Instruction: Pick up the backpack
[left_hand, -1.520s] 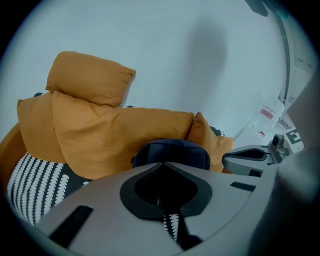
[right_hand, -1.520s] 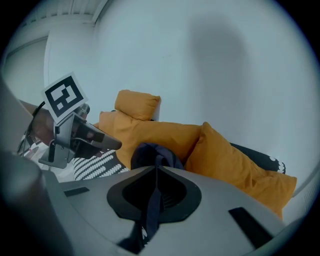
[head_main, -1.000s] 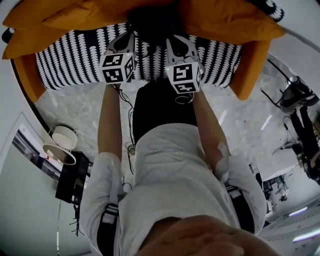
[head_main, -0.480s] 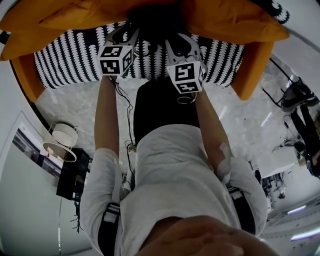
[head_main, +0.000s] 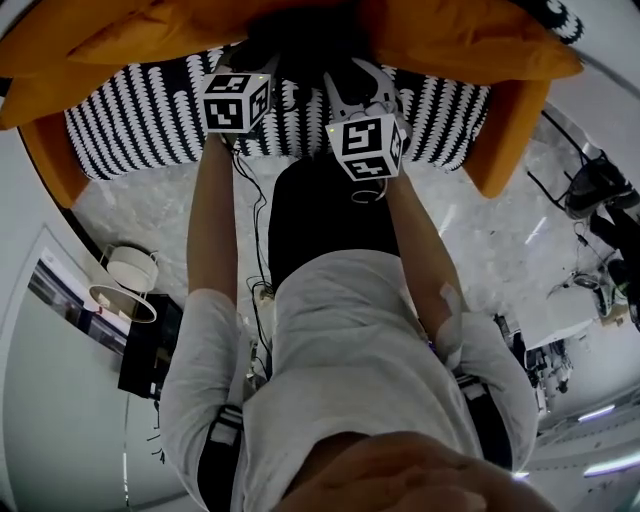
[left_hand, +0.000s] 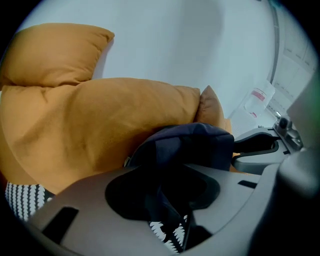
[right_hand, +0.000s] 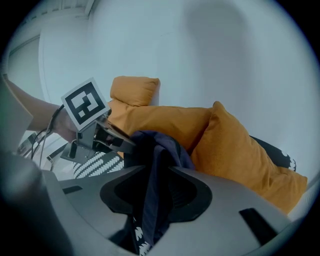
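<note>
Moved further up toward 12 o'clock since a second ago: left gripper (head_main: 255, 62) and right gripper (head_main: 358, 80), jaws just opened wide. Striped sofa (head_main: 140, 110) at 12 o'clock, orange cushions (head_main: 470, 40) behind. Dark backpack (head_main: 300, 32) between cushions. Loose strap (right_hand: 150, 195) hanging between each pair of jaws, not squeezed.

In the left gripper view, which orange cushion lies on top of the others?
The smaller cushion at upper left: it rests on the big cushion, well clear of the dark backpack.
</note>
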